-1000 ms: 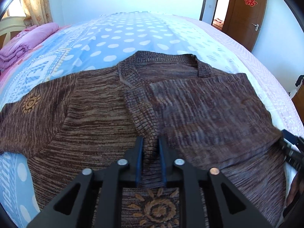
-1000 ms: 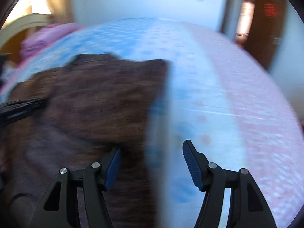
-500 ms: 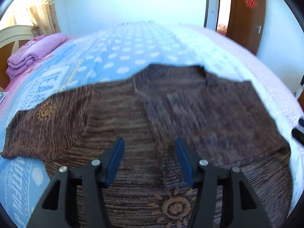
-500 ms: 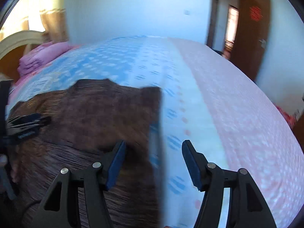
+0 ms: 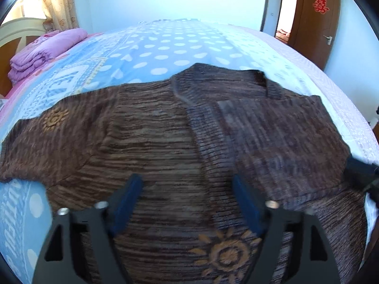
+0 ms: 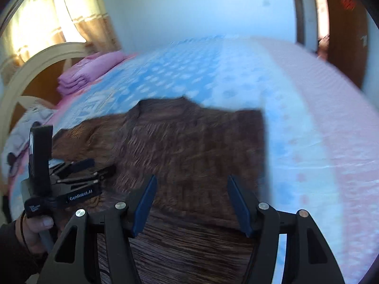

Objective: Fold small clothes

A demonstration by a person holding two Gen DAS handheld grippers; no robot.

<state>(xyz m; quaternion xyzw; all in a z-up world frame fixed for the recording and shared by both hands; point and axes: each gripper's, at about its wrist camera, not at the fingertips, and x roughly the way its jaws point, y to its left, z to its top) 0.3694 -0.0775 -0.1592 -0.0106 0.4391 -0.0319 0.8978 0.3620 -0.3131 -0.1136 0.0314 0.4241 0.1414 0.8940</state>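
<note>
Sweater: a brown knitted sweater lay flat on the bed, neck toward the far wall, its right side folded inward over the body.
Folded edge: the fold gave a straight right edge, with bare sheet just beside it.
Left sleeve: the left sleeve lay spread outward toward the bed's left side, a small sun motif on it.
Left gripper: the left gripper hovered over the lower middle of the sweater, its blue-padded fingers wide apart and holding nothing.
Right gripper: the right gripper hung above the folded part, fingers spread and empty; this view was blurred.
Open room: polka-dot sheet lay beyond the collar, and pink sheet stretched well to the right.
Around: a folded purple quilt sat by the headboard, well apart from the sweater.
Far side: a brown door stood past the bed's far right corner.
</note>
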